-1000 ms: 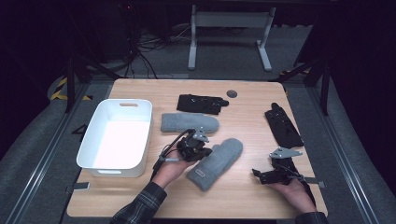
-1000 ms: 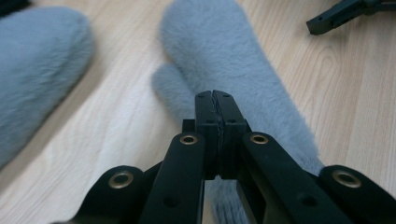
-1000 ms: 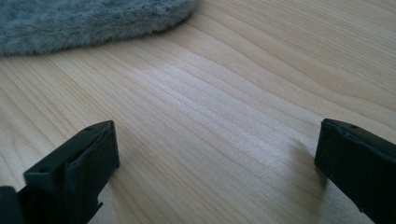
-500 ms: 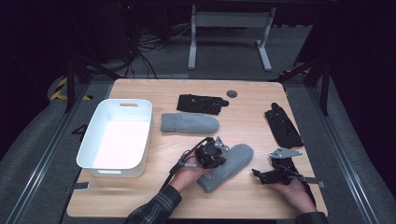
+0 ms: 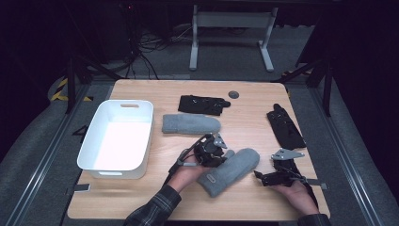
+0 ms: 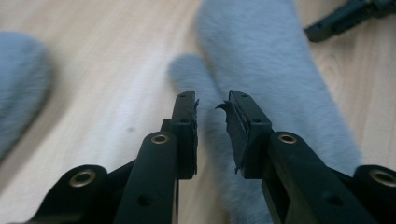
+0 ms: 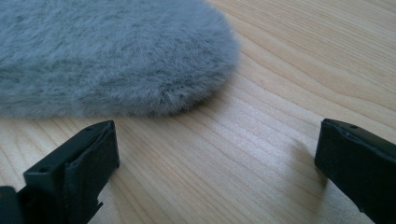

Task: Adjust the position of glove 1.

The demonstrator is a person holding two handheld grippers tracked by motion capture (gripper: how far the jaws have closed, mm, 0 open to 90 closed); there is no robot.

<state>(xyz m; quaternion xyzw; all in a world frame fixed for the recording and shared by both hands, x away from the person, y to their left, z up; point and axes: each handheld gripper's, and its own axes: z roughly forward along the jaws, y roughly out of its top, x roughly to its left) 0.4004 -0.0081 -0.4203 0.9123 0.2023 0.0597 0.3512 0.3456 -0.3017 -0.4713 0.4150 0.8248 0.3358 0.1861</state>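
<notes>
A grey fleece mitten (image 5: 230, 169) lies slantwise near the table's front, its thumb toward my left gripper (image 5: 220, 154). In the left gripper view the jaws (image 6: 212, 100) have just been opening. A narrow gap now stands between them above the mitten's thumb (image 6: 187, 70), and neither pad presses the fleece. My right gripper (image 5: 258, 175) rests by the mitten's rounded tip (image 7: 107, 56), jaws wide apart (image 7: 217, 130) over bare wood. A second grey mitten (image 5: 190, 124) lies flat farther back.
A white tub (image 5: 89, 155) stands at the left. One black glove (image 5: 202, 104) lies at the back centre and another (image 5: 284, 127) at the right. A small dark disc (image 5: 234, 94) sits near the far edge.
The left gripper slid right with the near mitten, shifting it toward the right gripper, then drew back slightly and parted its jaws. The right gripper stayed put.
</notes>
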